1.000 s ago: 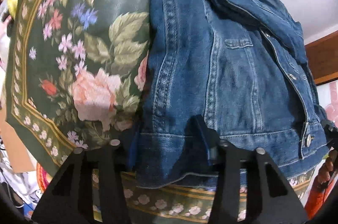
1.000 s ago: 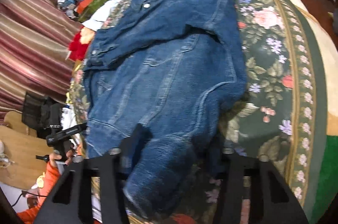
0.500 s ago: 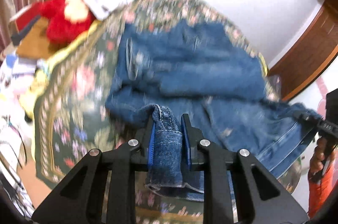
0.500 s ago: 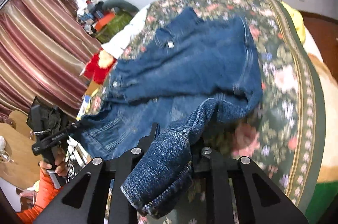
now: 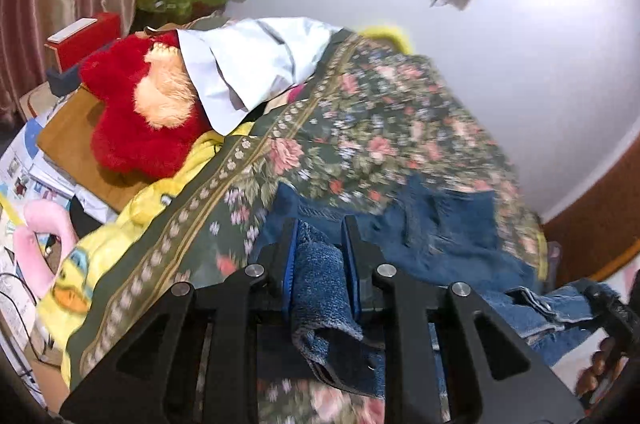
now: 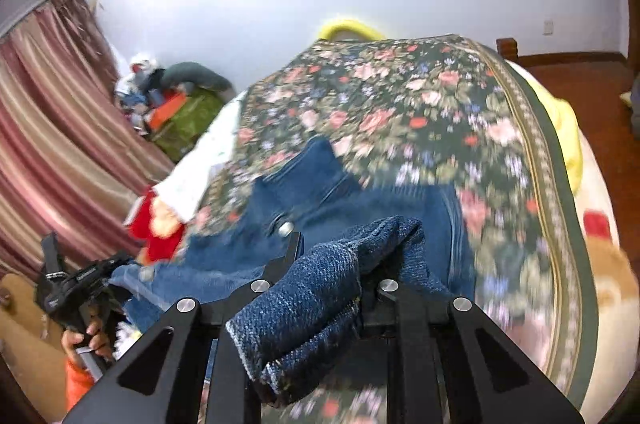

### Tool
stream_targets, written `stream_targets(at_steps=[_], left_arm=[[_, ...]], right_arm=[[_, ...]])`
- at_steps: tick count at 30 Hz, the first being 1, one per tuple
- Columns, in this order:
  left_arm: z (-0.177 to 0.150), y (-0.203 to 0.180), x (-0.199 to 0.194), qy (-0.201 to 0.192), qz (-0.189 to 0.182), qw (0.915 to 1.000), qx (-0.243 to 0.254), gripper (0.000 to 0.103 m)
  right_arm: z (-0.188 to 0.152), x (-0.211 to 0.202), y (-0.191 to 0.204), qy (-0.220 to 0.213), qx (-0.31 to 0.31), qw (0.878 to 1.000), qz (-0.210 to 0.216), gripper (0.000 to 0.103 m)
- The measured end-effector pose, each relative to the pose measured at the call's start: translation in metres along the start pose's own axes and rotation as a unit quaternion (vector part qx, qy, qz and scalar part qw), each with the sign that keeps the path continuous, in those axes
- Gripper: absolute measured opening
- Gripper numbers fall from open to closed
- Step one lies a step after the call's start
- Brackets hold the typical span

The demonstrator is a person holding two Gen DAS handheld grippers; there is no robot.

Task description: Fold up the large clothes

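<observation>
The denim jacket lies across the floral bedspread, its near edge lifted. The left tongs are clamped on one fold, the right tongs on another. Only the left view shows the red plush toy clearly; only the right shows the jacket's metal button.

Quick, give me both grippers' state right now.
Left gripper: shut on the denim jacket.
Right gripper: shut on the denim jacket too.
</observation>
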State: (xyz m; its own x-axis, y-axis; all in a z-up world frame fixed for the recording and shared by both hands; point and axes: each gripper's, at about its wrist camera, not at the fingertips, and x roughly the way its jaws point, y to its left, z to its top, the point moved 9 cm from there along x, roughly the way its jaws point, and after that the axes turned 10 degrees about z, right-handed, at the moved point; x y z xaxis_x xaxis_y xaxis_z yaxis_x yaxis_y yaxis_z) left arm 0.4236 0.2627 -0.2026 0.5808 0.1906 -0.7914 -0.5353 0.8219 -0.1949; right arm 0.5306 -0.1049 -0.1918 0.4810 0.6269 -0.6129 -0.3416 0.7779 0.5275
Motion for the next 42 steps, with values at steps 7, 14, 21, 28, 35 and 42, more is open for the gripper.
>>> stream_targets(at_steps=[7,14,21,28,35,42], left_arm=[[0.002,-0.003,0.101,0.048,0.054,0.9973,0.014,0.022],[-0.016,0.013,0.159,0.087,0.097,0.9907,0.039,0.041],[-0.015,0.011,0.159,0.082,0.138,0.9831,0.088,0.060],[-0.004,0.020,0.142,0.077,0.188,0.9705,0.130,0.068],[0.022,0.053,0.082,0.038,0.170,0.9820,0.073,0.068],[-0.004,0.045,0.034,0.030,0.135,0.9830,0.121,0.068]], right_arm=[[0.013,0.091,-0.052,0.060,0.034,0.997,-0.025,0.017],[-0.004,0.123,-0.088,0.136,0.071,0.987,0.042,0.018],[0.010,0.087,-0.057,0.151,-0.003,0.988,0.036,0.018],[0.049,0.042,-0.061,0.090,0.036,0.995,0.025,0.018],[0.065,-0.026,-0.091,0.035,0.011,0.996,-0.085,0.019],[0.001,-0.027,-0.053,0.080,-0.082,0.990,-0.079,0.019]])
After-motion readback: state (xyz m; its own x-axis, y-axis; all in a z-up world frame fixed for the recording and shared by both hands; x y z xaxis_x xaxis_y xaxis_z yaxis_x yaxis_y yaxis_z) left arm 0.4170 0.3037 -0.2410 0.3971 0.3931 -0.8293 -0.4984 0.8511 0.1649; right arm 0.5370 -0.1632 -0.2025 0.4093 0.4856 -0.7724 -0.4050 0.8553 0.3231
